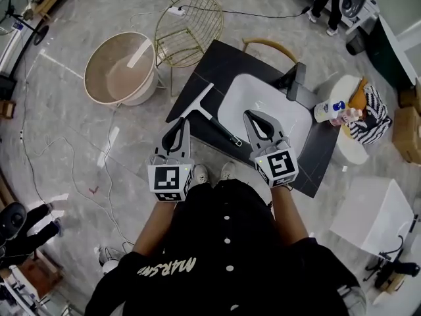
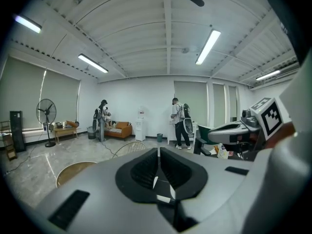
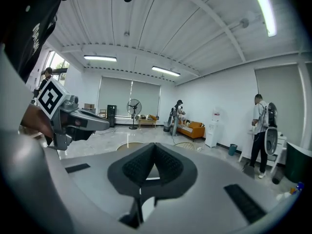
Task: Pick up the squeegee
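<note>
The squeegee (image 1: 199,100) lies on the black table (image 1: 214,61), its pale blade toward the table's left edge and its dark handle (image 1: 222,129) running toward me between the two grippers. My left gripper (image 1: 183,124) hovers just left of the handle, near the blade's near end, shut with nothing in it. My right gripper (image 1: 250,114) is over the front rim of the white basin (image 1: 263,87), right of the handle, also shut and empty. In the left gripper view (image 2: 159,151) and the right gripper view (image 3: 155,146) the pads meet; the squeegee is hidden there.
A dark faucet (image 1: 296,84) stands at the basin's far right. A spray bottle (image 1: 329,109) and a striped cloth (image 1: 371,114) lie on a white stand beside the table. A beige tub chair (image 1: 122,68) and a wire chair (image 1: 189,22) stand at the left back.
</note>
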Tool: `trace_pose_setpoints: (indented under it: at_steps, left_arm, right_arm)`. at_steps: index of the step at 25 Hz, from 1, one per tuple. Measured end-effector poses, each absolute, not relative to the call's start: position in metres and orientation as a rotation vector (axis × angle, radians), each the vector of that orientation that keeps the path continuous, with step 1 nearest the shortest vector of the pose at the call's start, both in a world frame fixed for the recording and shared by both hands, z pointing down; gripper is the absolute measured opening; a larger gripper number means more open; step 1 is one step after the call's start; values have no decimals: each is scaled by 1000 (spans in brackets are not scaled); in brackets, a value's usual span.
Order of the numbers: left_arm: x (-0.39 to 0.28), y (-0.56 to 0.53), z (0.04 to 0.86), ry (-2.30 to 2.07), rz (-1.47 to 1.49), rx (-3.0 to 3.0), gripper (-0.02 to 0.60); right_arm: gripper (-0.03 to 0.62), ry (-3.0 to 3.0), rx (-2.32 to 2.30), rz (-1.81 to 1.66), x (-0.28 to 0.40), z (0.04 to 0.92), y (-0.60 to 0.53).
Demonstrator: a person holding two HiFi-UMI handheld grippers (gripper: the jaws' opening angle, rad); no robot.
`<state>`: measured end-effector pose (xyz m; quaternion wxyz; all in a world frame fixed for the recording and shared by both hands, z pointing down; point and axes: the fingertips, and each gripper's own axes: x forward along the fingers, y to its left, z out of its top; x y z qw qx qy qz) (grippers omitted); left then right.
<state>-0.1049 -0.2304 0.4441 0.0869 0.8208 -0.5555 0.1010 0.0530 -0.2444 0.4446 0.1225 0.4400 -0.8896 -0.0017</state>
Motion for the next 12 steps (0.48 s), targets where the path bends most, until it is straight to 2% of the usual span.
trace_pose_setpoints:
  at_steps: [12]
  left_arm:
    - [-115,-214,494,-1663,329,2293,21]
  right_arm:
    - [-3,-2535,1003,157,16,543,-271]
